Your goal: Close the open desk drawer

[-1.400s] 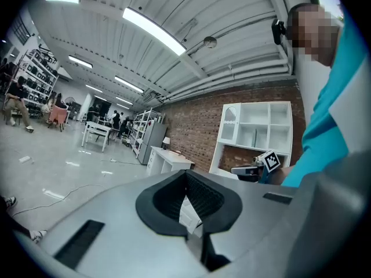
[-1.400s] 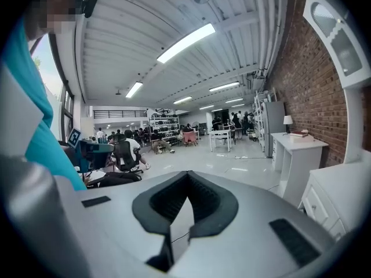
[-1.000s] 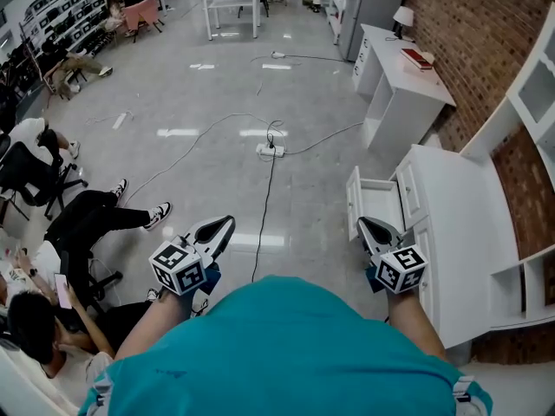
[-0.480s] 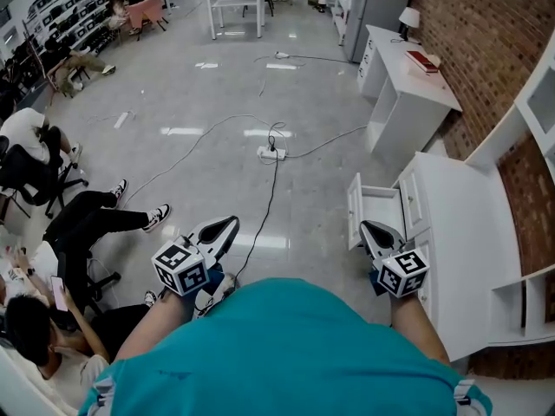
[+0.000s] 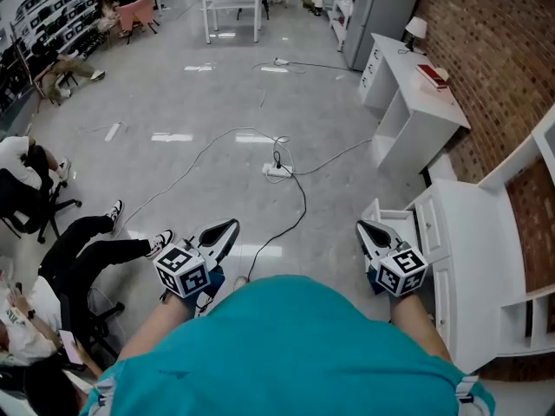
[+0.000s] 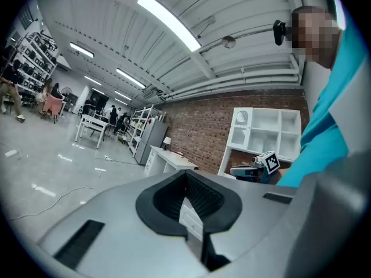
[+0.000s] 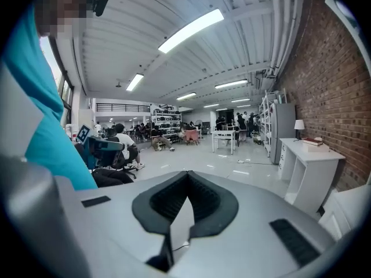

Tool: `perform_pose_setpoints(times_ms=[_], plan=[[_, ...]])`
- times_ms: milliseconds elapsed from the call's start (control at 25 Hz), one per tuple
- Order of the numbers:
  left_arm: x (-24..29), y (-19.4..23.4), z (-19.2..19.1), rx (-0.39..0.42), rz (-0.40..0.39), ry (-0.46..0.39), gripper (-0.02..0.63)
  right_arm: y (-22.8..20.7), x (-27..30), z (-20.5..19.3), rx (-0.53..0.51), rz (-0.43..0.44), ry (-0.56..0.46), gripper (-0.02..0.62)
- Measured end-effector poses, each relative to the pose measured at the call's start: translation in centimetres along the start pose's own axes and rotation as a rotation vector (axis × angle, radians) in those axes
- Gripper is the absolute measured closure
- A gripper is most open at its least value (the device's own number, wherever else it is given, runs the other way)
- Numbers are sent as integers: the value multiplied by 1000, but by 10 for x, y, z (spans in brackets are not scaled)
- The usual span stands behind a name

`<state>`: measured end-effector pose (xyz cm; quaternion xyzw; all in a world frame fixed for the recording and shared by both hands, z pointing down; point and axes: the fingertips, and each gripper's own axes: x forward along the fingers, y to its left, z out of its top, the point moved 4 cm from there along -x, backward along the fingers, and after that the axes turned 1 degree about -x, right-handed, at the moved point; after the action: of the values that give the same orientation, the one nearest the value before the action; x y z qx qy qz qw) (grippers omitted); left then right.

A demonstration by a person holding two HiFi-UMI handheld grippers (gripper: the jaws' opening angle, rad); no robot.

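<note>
Presently, open desk drawer [image 5: 397, 221] jutted from white desk [image 5: 473, 258], just beside right gripper [image 5: 364, 227] tip (contact unclear), left gripper [image 5: 227, 226] well apart, both jaws together, empty.

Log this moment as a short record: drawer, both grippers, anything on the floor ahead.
drawer: drawer open, sticking out of the white desk
left gripper: left gripper shut, empty, over the floor, away from the desk
right gripper: right gripper shut, empty, tip beside the drawer front; contact unclear
floor: power strip with cables trailing from it
</note>
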<state>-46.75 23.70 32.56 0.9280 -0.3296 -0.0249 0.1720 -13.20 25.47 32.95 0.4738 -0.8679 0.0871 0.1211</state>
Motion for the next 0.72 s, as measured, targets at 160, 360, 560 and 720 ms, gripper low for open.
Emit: perform_pose_setpoints(times_ms=[160,360,560,720], plan=[[15,61,37,47,-47,30,594,2,66,31,23,-25,-16,574],[29,131,67,54,-76,49,594,5,135,54,23,-46,-12,574],[52,176,83,50,-91,62,594,-9,178,63,41,-67,4,574],[74,200,92,39,-80,67,594,-30,202,67,43,-65,23,574]])
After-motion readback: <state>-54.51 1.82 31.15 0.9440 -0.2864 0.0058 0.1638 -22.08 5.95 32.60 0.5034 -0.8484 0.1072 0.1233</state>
